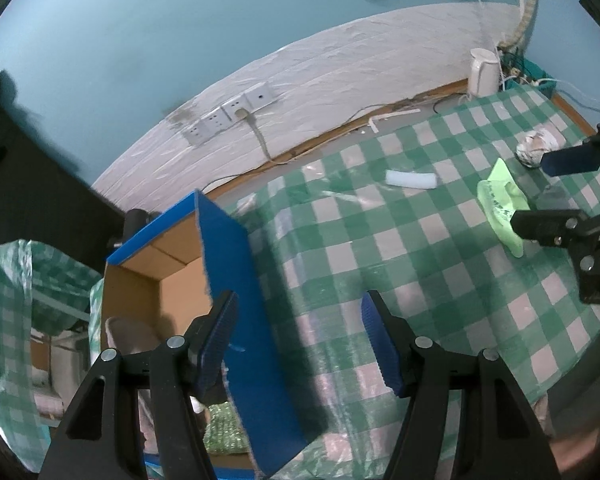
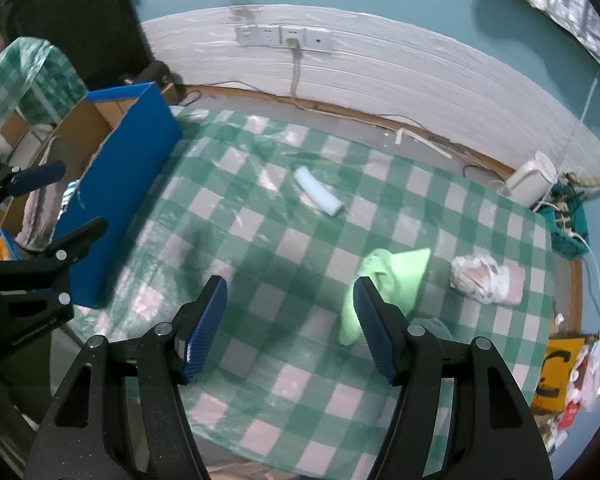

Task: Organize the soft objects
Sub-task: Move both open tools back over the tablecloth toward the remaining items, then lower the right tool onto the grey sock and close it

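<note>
Both tools stand spread, nothing between their pads. The right tool [image 2: 290, 326] hangs over the checked tabletop [image 2: 260, 240], the green cloth [image 2: 396, 276] touching behind its right pad; the cloth's dark writing is unreadable. The left tool [image 1: 298, 338] straddles the blue box [image 1: 236, 272] wall.

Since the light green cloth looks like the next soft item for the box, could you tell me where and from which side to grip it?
Judging by its pose, grip the light green cloth at its raised, bunched fold, coming from above with the open right gripper. The flat tail gives the pads little to pinch.
</note>
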`<state>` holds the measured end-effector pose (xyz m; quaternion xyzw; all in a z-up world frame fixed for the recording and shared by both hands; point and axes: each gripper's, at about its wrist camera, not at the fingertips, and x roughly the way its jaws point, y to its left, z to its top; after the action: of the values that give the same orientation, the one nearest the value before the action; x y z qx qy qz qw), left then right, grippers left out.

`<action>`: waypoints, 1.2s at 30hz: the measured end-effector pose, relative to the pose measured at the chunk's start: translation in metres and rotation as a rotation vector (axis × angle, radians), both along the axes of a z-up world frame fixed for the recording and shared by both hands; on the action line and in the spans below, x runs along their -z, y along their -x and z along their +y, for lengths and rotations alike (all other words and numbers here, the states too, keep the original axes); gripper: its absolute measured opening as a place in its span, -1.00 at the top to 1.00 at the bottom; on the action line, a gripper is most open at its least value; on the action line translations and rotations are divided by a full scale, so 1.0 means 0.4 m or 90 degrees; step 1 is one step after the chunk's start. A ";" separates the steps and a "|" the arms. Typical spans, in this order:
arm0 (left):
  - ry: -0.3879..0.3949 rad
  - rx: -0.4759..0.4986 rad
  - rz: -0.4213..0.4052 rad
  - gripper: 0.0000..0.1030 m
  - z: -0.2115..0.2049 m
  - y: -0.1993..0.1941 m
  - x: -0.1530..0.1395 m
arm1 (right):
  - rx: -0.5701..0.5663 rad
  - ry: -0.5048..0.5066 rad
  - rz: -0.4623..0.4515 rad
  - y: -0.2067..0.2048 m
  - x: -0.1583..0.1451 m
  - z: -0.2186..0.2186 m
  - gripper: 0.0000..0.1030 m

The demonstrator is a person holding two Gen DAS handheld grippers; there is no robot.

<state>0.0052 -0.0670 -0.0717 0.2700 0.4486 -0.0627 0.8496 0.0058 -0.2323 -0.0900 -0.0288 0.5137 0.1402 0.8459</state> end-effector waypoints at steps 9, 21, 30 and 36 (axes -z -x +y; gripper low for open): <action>-0.005 0.027 0.018 -0.27 -0.073 -0.005 0.028 | 0.034 0.002 0.002 0.010 0.014 -0.084 -0.29; -0.012 0.053 0.054 -0.27 -0.173 -0.036 0.094 | 0.086 0.004 0.046 -0.011 0.095 -0.200 -0.29; -0.019 0.073 0.080 -0.27 -0.242 -0.067 0.145 | 0.120 0.010 0.085 -0.022 0.168 -0.267 -0.29; -0.023 0.084 0.096 -0.27 -0.276 -0.083 0.181 | 0.130 0.012 0.108 -0.039 0.214 -0.291 -0.29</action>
<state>0.0384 -0.1773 -0.1443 0.3089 0.4939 -0.1304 0.8023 0.0212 -0.3486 -0.1754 0.0275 0.5851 0.0507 0.8089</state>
